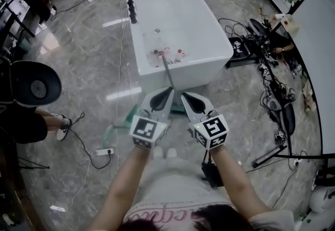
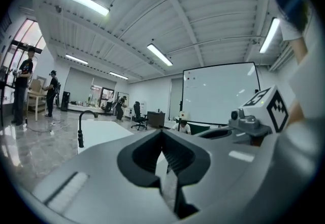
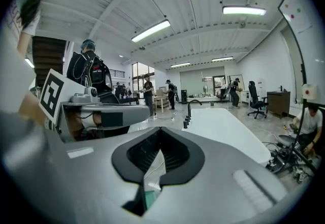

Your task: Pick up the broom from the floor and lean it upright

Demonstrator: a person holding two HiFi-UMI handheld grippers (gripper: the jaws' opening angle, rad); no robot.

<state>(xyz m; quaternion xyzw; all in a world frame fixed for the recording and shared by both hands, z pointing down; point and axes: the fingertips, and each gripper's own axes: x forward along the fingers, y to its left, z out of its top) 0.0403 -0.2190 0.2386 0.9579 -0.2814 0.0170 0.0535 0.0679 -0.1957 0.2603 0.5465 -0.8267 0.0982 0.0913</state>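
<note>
- Grey metal, the handle of the broom (image 1: 166, 70) slants from the grippers toward the white bathtub (image 1: 183, 10), and its tip shows over the tub's near rim. Its green head (image 1: 177, 111) sits low on the tub's near side, beneath the grippers.
- The left gripper (image 1: 169, 90) has its jaws together on a pale strip, which I take for the handle. Gripping the shaft rather than the head would let the head hang underneath.
- The right gripper (image 1: 184, 95), just beside it, is closed with nothing visibly clamped. It reads as a guide alongside.
- The tub's near wall seems the likely support, which would explain why the handle points at it.
</note>
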